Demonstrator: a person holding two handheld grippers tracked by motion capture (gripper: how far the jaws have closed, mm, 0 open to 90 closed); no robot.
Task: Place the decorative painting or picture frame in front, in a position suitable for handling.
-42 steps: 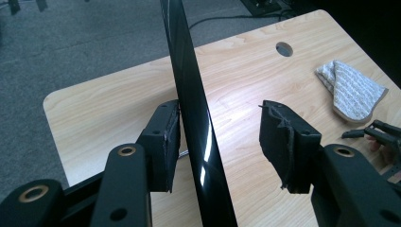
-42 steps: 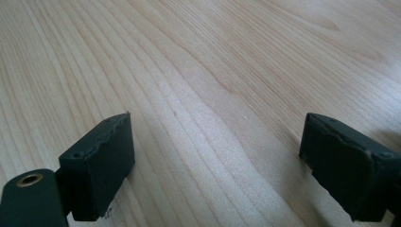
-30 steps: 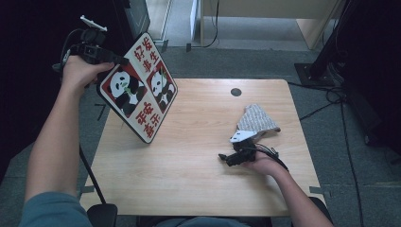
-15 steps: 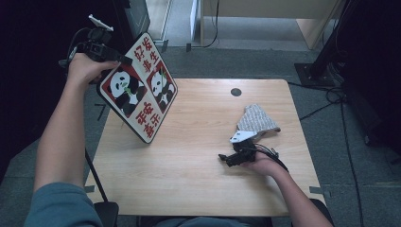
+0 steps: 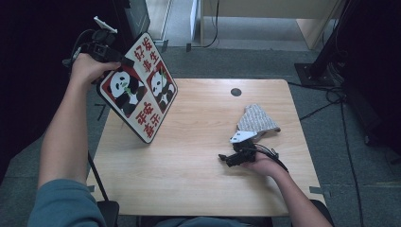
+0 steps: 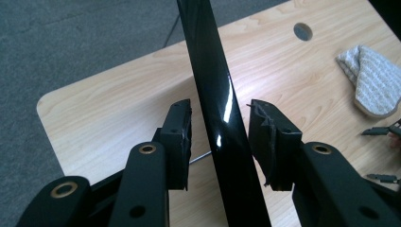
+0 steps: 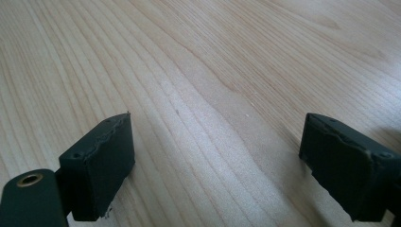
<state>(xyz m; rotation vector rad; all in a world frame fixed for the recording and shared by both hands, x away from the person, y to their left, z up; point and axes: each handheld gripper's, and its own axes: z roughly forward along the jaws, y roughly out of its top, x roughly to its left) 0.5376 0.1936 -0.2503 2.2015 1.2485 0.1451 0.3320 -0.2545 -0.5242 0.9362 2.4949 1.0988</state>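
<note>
Your left tongs [image 6: 220, 142] sit astride the top edge of the panda board [image 5: 139, 94], jaws just been closing w/ the black rim between them, small gaps still showing both sides, so not pinching yet. The board stands tilted, lower edge on the tabletop [image 5: 198, 179] below those tongs. Right tongs [image 7: 217, 165] rest low on the wood, spread wide, w/ the grey cloth [image 5: 257, 119] just beyond them.

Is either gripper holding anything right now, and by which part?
Left gripper straddles the panda board's upper edge, jaws just closing, pads not yet pressing. Right gripper is open, empty.
</note>
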